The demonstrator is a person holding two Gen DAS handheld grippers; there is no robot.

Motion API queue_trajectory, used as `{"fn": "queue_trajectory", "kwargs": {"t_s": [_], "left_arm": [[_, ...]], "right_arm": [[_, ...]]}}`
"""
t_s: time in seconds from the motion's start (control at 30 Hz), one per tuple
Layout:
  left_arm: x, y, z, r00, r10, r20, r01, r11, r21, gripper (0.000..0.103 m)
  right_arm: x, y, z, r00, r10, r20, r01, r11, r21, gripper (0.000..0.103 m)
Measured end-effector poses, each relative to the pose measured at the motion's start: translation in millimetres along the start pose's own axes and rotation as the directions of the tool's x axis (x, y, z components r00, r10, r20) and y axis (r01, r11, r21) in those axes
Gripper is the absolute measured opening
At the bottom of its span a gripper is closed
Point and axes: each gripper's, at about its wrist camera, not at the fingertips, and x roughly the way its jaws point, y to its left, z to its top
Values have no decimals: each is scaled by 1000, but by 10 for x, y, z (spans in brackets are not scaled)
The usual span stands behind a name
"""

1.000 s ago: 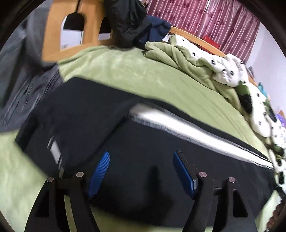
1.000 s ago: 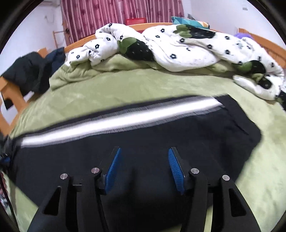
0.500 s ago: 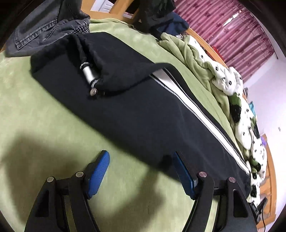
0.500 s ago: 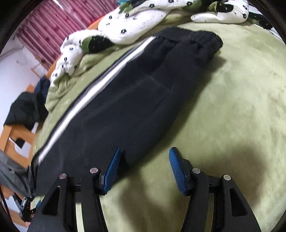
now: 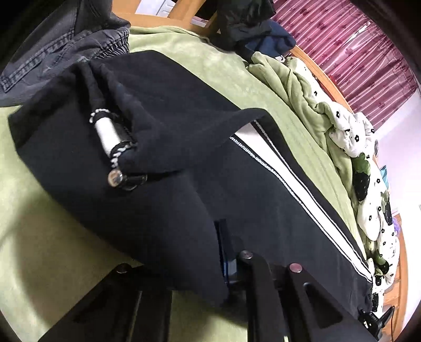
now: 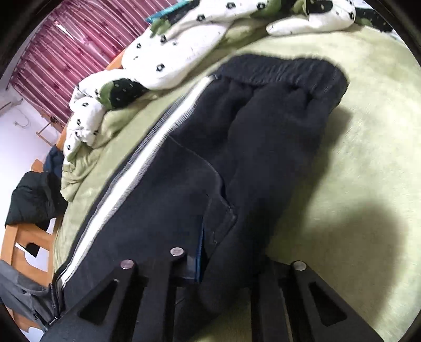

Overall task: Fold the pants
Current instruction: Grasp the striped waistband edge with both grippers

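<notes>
Black pants [image 5: 184,163] with a white side stripe [image 5: 302,194] lie lengthwise on a green bed. The cuff end with a folded-over flap and a metal-tipped drawstring [image 5: 115,180] shows in the left wrist view; the elastic waistband [image 6: 284,68] shows in the right wrist view. My left gripper [image 5: 208,252] is shut on the near edge of the pants [image 6: 210,163], cloth draped over the fingers. My right gripper [image 6: 218,247] is shut on the near edge further along, cloth bunched between its fingers.
Grey jeans [image 5: 60,50] lie at the far left by a wooden bed frame [image 5: 184,15]. A dark jacket [image 5: 242,18] hangs there. A rumpled white-and-green quilt [image 6: 184,52] lies along the far side before maroon curtains [image 5: 363,58]. Green bedsheet [image 6: 355,184] surrounds the pants.
Both grippers moved in onto the near edge of the pants and closed on the fabric; half a second ago both were open over the sheet.
</notes>
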Motion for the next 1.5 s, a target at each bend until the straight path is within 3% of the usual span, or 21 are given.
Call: {"fn": "queue_trajectory", "kwargs": {"t_s": [0.1, 0.3, 0.5, 0.63, 0.73, 0.8, 0.9, 1.0, 1.13, 1.23, 1.33, 1.4, 1.43, 1.5], "left_arm": [[-127, -61, -142, 1000, 1, -5, -1, 1000, 22, 11], [-422, -287, -718, 998, -14, -59, 23, 987, 160, 12], [-670, -402, -1408, 986, -84, -146, 113, 974, 198, 13], [-736, -496, -1567, 996, -10, -91, 36, 955, 296, 19], [-839, -449, -1556, 992, -12, -123, 48, 957, 287, 26], [-1016, -384, -1589, 992, 0, -123, 40, 947, 319, 32], [-1275, -283, -1626, 998, 12, -56, 10, 931, 366, 35], [-1407, -216, -1526, 1000, 25, -5, -21, 921, 388, 35], [-1349, -314, -1271, 1000, 25, -1, -22, 911, 411, 35], [-1262, -373, -1235, 999, 44, -20, -29, 882, 471, 35], [-1116, -417, -1181, 993, 118, 22, -113, 854, 508, 35], [-1151, -410, -1073, 996, 82, 39, -91, 869, 487, 23], [-1168, -433, -1004, 997, 60, 39, -71, 875, 479, 12], [-1166, -546, -826, 997, 60, 45, -75, 854, 515, 11]], "right_arm": [[-252, -98, 6, 998, 55, 10, -55, 998, 35, 9], [-822, -646, -86, 999, 32, 36, -34, 998, 60, 9], [-1476, -1308, -244, 992, -36, 119, 28, 997, 70, 9], [-1408, -1529, -320, 993, -120, 23, 118, 991, 60, 18], [-1507, -1384, -358, 978, -206, 37, 208, 978, -32, 29], [-1704, -1248, -421, 962, -261, 85, 269, 957, -107, 31], [-2011, -1144, -621, 923, -330, 197, 359, 923, -139, 31], [-2160, -1058, -780, 904, -351, 244, 393, 907, -151, 31], [-2230, -888, -861, 916, -319, 245, 361, 920, -153, 31], [-2144, -683, -852, 929, -290, 230, 329, 931, -155, 31], [-2046, -491, -872, 935, -281, 218, 319, 933, -166, 31], [-1975, -337, -895, 935, -284, 214, 325, 927, -186, 31], [-1938, -239, -917, 936, -282, 213, 323, 926, -195, 31], [-1868, -75, -942, 941, -274, 200, 315, 925, -215, 31]]}}
